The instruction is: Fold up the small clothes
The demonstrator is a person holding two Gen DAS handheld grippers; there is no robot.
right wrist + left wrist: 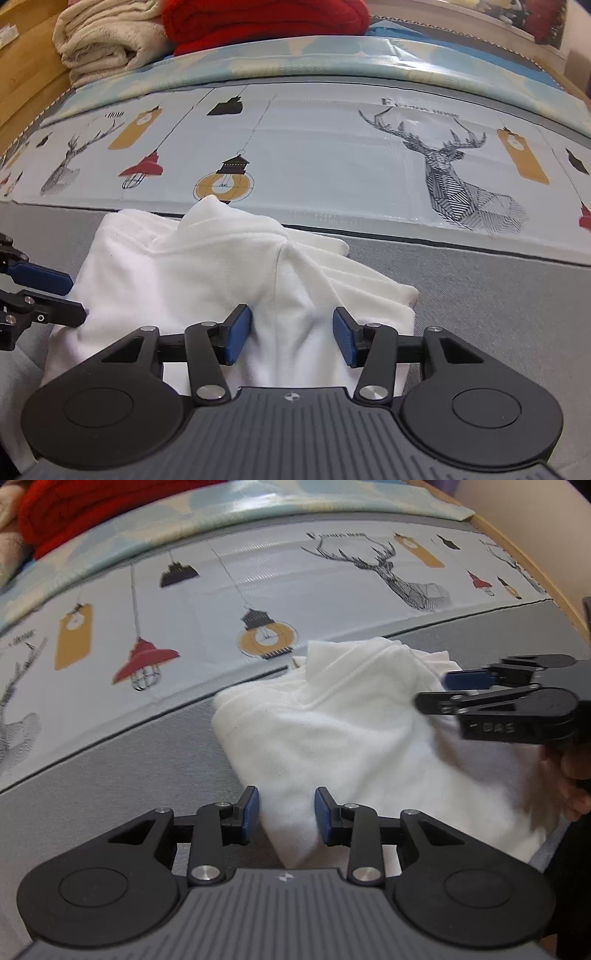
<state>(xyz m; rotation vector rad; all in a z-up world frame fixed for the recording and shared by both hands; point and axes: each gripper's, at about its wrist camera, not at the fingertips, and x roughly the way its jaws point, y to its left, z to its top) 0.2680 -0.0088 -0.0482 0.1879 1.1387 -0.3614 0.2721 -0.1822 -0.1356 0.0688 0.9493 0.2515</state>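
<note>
Surface: grey fabric surface [480, 295], bed or bench, I cannot tell which; a printed cloth [314, 147] with deer heads and hanging lamps crosses its far half.
Far stack: red knit [258, 22] beside a cream fleece [103, 40], both folded, far left, well apart from the work.
Garment: 1 white garment [207, 273], soft, lying bunched on the grey surface just near of the printed cloth; layered edges show at its right.
Left tongs: left tongs [286, 818] part open, near corner of the white cloth between the blue pads; pads seem clear of it, nothing gripped.
Right tongs: right tongs [291, 338] about half open over a raised ridge of cloth; pads not pressing.
Progress: judged partly done; some layers are doubled over, yet the top is lumpy and no neat packet is formed. Smoothing and a last fold seem left.
Writing: "DAS" moulded on the right tongs' arm in the left view; lettering above the deer too blurred to read.
</note>
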